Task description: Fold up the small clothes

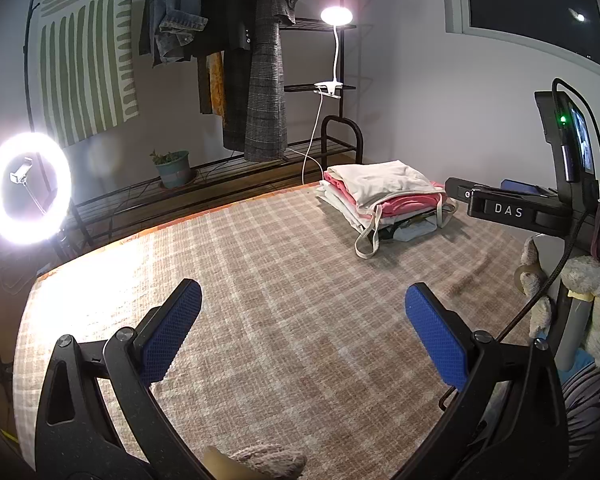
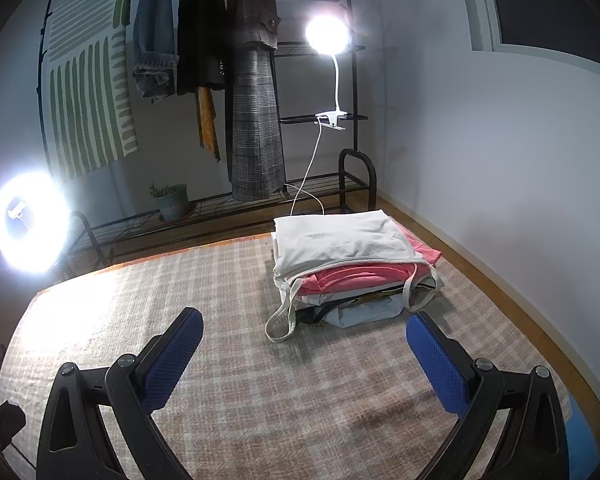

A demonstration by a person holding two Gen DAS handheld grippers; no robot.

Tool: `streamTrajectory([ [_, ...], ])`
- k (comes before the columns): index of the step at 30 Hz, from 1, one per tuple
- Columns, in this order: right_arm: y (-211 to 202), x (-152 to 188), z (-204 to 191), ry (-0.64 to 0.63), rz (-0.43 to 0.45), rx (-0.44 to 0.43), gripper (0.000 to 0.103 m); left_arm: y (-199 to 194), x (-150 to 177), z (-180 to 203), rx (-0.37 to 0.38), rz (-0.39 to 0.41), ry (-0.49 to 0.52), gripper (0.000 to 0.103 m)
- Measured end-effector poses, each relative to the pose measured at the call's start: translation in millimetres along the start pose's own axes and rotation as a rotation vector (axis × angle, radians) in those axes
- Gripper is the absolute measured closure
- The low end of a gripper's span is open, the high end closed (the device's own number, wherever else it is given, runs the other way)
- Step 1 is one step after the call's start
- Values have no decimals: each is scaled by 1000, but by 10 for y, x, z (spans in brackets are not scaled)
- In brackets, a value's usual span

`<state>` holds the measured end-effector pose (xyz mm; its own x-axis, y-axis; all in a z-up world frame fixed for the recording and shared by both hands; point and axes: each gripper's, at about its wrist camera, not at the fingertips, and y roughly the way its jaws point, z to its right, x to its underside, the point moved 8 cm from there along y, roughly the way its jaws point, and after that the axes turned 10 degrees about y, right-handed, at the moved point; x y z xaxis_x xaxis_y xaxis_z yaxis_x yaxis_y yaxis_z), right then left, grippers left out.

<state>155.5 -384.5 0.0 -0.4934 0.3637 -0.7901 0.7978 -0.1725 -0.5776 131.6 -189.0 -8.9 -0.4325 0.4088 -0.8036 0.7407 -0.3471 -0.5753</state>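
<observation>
Ahead and slightly right lies the clothes stack (image 2: 352, 264) on the rug (image 2: 236, 364); right hand-held gripper (image 2: 304, 364) nearer, left hand-held gripper (image 1: 302, 332) farther, both spread empty.

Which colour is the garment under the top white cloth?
Pink garment, clearest in the right wrist view.

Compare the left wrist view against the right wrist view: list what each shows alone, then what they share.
Left wrist only: the right hand-held gripper from the side, marked DAS, with its mounted phone, and a gloved hand holding it.

Right wrist only: the wooden floor strip running along the white wall beside the rug.

Both: the stack of folded clothes, the plaid rug, ring light, clip lamp, potted plant and hanging coats. The left hand-held gripper is open, as is the right.
</observation>
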Motion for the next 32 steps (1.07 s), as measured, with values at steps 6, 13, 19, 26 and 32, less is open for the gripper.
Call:
streamTrajectory([
  [6,-3,9,-2,1,0,1,0,-1,4,-7,1,-1,1,0],
  [13,-5,13,-4,2,-1,2,0,-4,6,-15,1,0,1,0],
  [19,-6,10,-4,3,-2,2,0,-6,10,-27,1,0,3,0],
  [26,-18,53,-29,0,-3,2,0,-33,-3,-29,-20,-2,-5,0],
  [32,-17,80,-54,-3,-11,-1,0,-63,6,-73,-58,18,-24,0],
])
